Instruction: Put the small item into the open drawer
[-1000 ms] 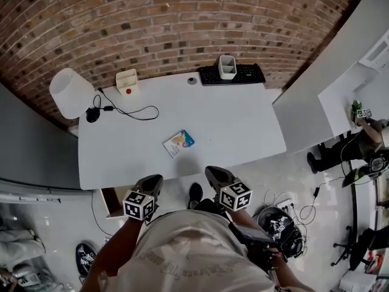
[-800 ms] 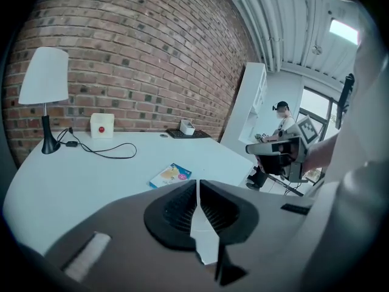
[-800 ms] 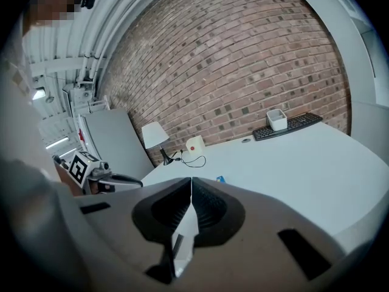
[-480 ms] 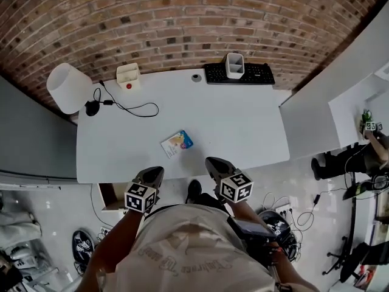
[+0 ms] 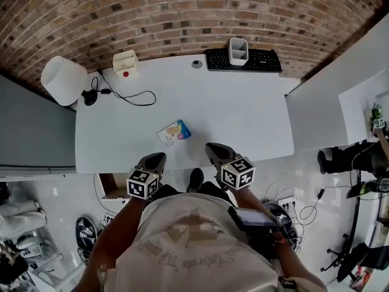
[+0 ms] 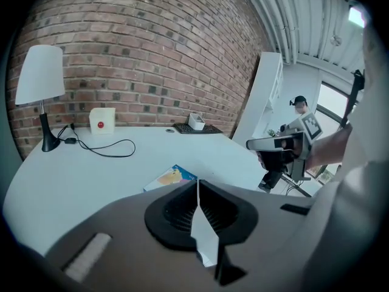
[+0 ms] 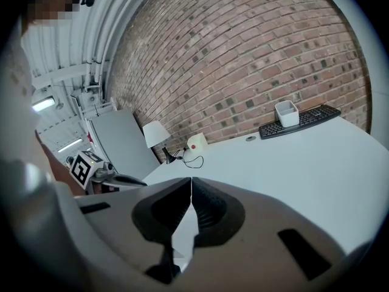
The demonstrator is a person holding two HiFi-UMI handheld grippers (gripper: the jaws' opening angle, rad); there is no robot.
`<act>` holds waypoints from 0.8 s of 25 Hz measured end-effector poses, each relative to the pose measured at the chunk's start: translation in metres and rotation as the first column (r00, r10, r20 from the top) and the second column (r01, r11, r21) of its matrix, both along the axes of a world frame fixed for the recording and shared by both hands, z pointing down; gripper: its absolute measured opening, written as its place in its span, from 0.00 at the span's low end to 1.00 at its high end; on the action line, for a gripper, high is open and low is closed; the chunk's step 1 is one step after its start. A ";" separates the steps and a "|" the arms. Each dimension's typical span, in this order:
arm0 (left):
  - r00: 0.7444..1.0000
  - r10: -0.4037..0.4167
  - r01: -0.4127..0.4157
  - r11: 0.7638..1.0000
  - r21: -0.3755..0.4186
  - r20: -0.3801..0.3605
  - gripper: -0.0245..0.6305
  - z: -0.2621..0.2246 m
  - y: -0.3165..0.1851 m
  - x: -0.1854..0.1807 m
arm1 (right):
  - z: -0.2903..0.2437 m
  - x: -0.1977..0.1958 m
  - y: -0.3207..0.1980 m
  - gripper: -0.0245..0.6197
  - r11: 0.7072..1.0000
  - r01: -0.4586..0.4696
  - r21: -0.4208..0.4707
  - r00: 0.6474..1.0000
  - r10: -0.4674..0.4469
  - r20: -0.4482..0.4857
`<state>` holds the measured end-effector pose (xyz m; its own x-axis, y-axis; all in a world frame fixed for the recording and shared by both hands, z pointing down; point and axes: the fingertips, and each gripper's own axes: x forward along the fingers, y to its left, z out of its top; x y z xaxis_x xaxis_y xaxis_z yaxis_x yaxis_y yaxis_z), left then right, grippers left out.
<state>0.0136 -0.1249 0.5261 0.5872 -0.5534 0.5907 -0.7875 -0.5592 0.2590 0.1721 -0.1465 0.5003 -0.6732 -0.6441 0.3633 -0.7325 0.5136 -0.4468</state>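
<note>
The small item point(image 5: 174, 132), a flat blue and yellow packet, lies on the white desk point(image 5: 243, 120) near its front edge. It also shows in the left gripper view as the packet point(image 6: 171, 177) just beyond the jaws. My left gripper point(image 5: 154, 160) hovers at the desk's front edge, just short of the packet, shut and empty. My right gripper point(image 5: 213, 150) hangs beside it to the right, also shut with nothing in it. A brown open drawer point(image 5: 113, 186) shows below the desk's front edge, left of the left gripper.
At the desk's back stand a white lamp point(image 5: 62, 79), a white box with a red button point(image 5: 126, 64), a black cable point(image 5: 124, 96), a keyboard point(image 5: 243, 60) and a white cup point(image 5: 238, 51). A white partition point(image 5: 340, 72) stands at the right.
Both grippers have edged forward to the desk's front edge, and the head view has shifted a little. The packet has not moved and both jaws stay shut.
</note>
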 end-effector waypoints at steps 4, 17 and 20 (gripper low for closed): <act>0.999 0.019 -0.019 1.000 -0.009 0.031 0.06 0.005 -0.007 0.009 | 0.002 0.008 -0.008 0.05 1.000 0.003 0.000 1.000 -0.003 0.008; 0.977 0.120 -0.111 0.992 -0.055 0.176 0.16 0.031 -0.030 0.016 | 0.016 0.012 -0.019 0.05 1.000 0.008 -0.024 0.999 -0.007 0.043; 0.968 0.146 -0.136 0.989 -0.064 0.203 0.23 0.034 -0.037 0.016 | 0.015 0.010 -0.019 0.05 1.000 0.008 -0.024 0.999 -0.006 0.046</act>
<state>0.0293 -0.1620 0.5600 0.5198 -0.4409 0.7317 -0.7410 -0.6590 0.1293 0.1824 -0.1651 0.5152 -0.6941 -0.6307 0.3470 -0.7072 0.5074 -0.4923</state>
